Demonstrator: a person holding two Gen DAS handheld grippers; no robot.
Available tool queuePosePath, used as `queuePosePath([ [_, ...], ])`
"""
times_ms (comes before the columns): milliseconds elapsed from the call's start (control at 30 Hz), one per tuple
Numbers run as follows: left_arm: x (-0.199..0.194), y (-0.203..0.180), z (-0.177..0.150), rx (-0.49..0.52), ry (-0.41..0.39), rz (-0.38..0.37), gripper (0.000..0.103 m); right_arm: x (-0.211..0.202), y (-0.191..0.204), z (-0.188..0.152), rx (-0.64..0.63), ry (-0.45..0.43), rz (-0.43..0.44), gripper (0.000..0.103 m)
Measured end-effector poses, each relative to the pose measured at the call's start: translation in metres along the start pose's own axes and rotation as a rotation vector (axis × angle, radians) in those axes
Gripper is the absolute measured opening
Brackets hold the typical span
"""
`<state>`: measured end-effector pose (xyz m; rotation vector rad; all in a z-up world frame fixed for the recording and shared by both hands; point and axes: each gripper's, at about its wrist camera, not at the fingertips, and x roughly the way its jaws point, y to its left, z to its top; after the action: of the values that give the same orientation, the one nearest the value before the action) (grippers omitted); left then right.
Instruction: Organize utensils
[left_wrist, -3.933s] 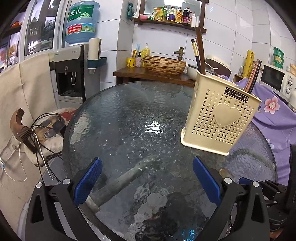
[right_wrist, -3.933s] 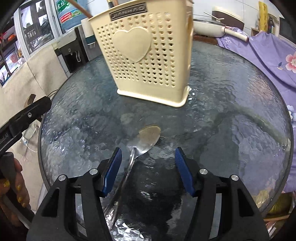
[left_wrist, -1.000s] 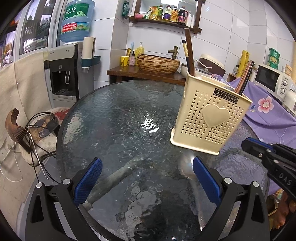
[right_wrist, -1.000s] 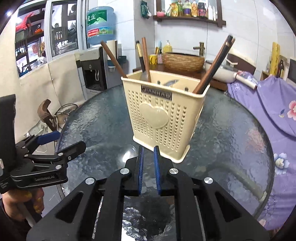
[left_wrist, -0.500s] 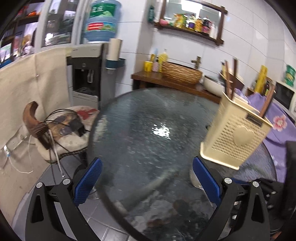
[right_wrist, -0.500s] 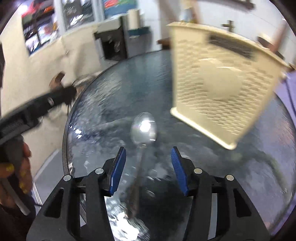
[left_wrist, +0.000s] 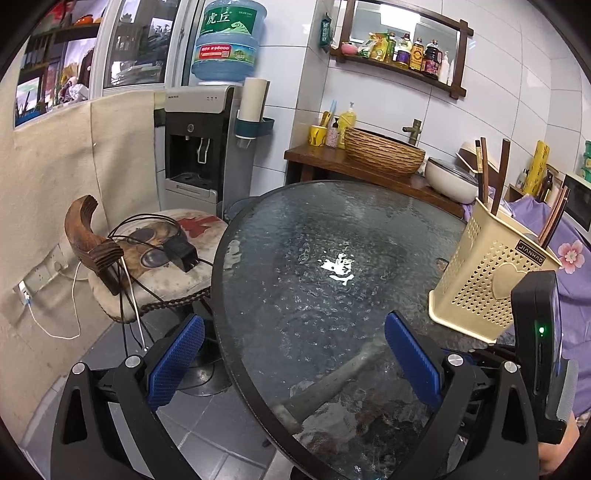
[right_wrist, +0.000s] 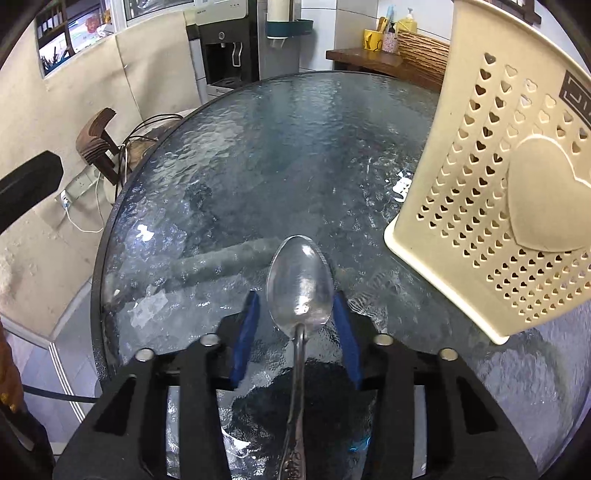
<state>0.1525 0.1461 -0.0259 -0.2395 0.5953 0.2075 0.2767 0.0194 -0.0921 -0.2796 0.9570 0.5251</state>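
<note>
The right gripper (right_wrist: 295, 325) pointed down at the glass table (right_wrist: 258, 155), its blue pads (right_wrist: 245, 332) standing either side of a metal spoon (right_wrist: 300, 284) that lay bowl-up on the glass, handle running back under the tool. The jaws had just been narrowing around the spoon's bowl, yet a gap showed on both sides, so nothing was clamped. Just beyond, to the right, stood the cream utensil holder (right_wrist: 498, 192) with its heart-shaped holes, close to the spoon but not touching it. The left gripper (left_wrist: 295, 354) hung over the table's near edge with jaws spread wide and empty. Farther off stood the holder (left_wrist: 491, 273) holding wooden handles (left_wrist: 498, 173), then a water dispenser (left_wrist: 199, 147)
</note>
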Motion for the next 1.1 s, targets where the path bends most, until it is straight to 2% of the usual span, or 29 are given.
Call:
queuePosePath([
  [233,0.001,-0.004,-0.001,0.006,0.004,-0.010,0.096,-0.007,-0.009,-0.004,0.028,-0.021,0.019,0.037],
  [433,0.000,-0.010,-0.001,0.014,0.007,-0.023,0.096,-0.046,-0.028,-0.006,0.082,-0.118,0.028,0.037],
  [500,-0.002,-0.013,0.000,0.015,0.007,-0.037,0.096,-0.066,-0.033,-0.006,0.090,-0.159,0.031,0.016],
  [533,-0.002,-0.015,0.000,0.018,0.006,-0.041,0.096,-0.074,-0.035,-0.007,0.090,-0.172,0.034,0.014],
  [667,-0.004,-0.027,0.000,0.041,0.000,-0.058,0.096,-0.103,-0.044,-0.010,0.093,-0.221,0.025,0.014],
  [800,-0.005,-0.033,0.000,0.052,-0.004,-0.061,0.096,-0.096,-0.051,-0.014,0.100,-0.197,0.016,0.014],
  [833,-0.005,-0.033,0.000,0.051,-0.004,-0.056,0.096,-0.095,-0.053,-0.015,0.104,-0.199,0.022,0.019],
  [867,-0.004,-0.031,0.000,0.047,-0.003,-0.050,0.096,-0.092,-0.054,-0.017,0.104,-0.198,0.037,0.038],
  [933,-0.003,-0.025,0.001,0.033,-0.001,-0.042,0.096,-0.085,-0.052,-0.018,0.102,-0.197,0.040,0.060],
  [1100,-0.004,-0.012,0.004,0.008,-0.009,-0.023,0.096,-0.064,-0.033,-0.014,0.033,-0.147,0.077,0.059],
])
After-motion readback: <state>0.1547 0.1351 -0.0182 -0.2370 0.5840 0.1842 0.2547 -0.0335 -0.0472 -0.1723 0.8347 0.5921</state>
